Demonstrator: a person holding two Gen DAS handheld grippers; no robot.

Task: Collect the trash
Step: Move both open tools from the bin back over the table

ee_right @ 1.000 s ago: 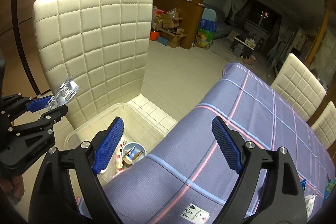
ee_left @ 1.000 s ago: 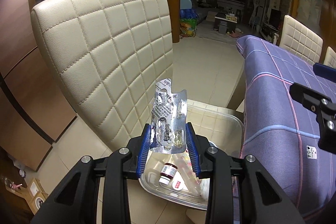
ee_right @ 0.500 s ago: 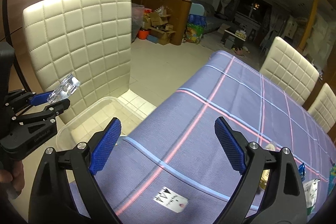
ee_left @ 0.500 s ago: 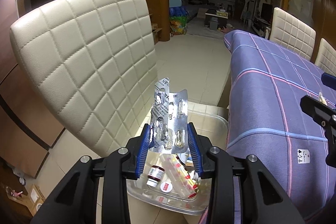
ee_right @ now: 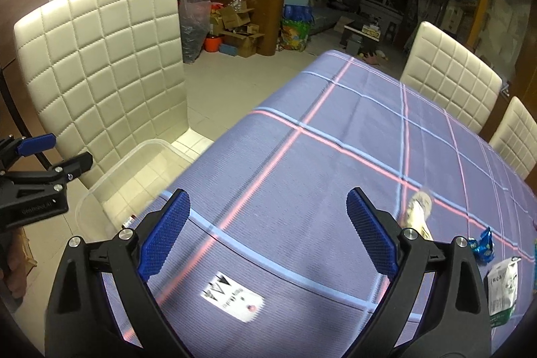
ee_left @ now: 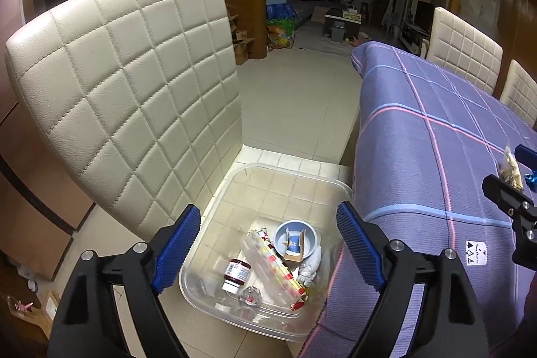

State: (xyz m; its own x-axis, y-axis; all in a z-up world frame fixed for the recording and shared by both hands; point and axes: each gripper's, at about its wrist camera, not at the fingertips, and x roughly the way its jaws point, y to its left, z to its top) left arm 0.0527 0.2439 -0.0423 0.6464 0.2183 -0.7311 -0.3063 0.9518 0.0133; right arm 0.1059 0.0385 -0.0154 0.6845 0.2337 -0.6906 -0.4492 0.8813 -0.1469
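While the left tool (ee_left: 268, 249) gapes empty above the bin (ee_left: 339, 187), the right tool (ee_right: 268, 235), wide, must reach the wrapper (ee_right: 418, 213) on the desk (ee_right: 335, 130).

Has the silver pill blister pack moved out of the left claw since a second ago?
Yes. The left claw has just opened and is empty above the clear bin; where the pack landed is unclear.

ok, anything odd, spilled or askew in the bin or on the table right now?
Nothing spilled. The clear plastic bin sits level on the floor with its trash inside: a small bottle on its side, a blue bowl. Three wrappers lie loose on the tablecloth, uncollected. Left gripper is open, empty.
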